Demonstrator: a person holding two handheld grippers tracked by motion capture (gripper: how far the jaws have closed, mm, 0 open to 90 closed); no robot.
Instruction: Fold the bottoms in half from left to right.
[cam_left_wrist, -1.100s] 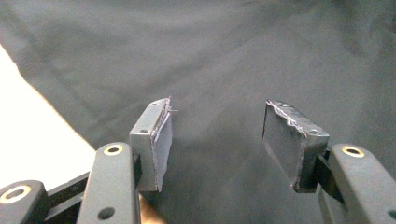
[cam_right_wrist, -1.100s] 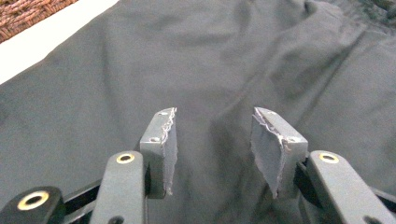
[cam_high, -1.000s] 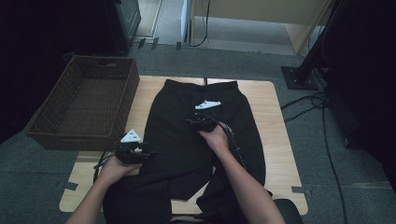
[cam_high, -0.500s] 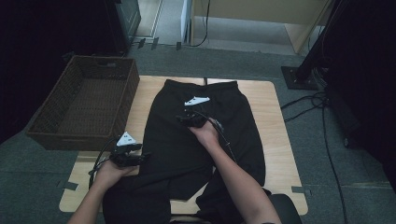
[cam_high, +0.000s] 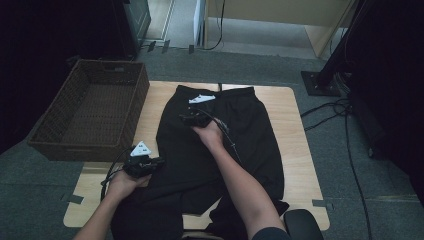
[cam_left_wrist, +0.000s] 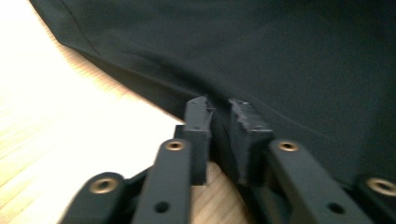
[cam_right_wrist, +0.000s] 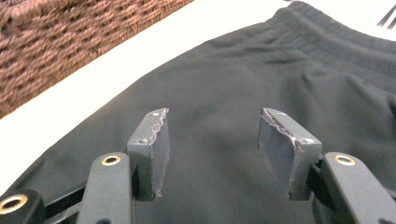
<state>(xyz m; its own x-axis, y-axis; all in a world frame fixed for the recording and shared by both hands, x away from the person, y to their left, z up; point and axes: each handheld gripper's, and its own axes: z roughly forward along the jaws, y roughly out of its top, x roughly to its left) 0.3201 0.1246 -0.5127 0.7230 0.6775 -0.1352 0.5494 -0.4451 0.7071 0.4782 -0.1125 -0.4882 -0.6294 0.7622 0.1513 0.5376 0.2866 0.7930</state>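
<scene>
- A pair of black trousers (cam_high: 225, 145) lay flat along the wooden table (cam_high: 292, 130), the elastic waistband at the far end and the legs running towards the person.
- The left gripper (cam_high: 150, 164) sat at the trousers' left edge, near the table's near-left corner; in the left gripper view its jaws were pressed together, pinching the hem edge of the black fabric between the pads (cam_left_wrist: 201, 122).
- The right gripper (cam_high: 192, 119) hovered over the upper part of the trousers, just short of the waistband; its jaws had just been opening and stood spread, with nothing between the pads (cam_right_wrist: 156, 149) and the cloth lying beneath them.
- A brown wicker basket (cam_high: 75, 145) stood at the table's left side, near the trousers but apart from them.
</scene>
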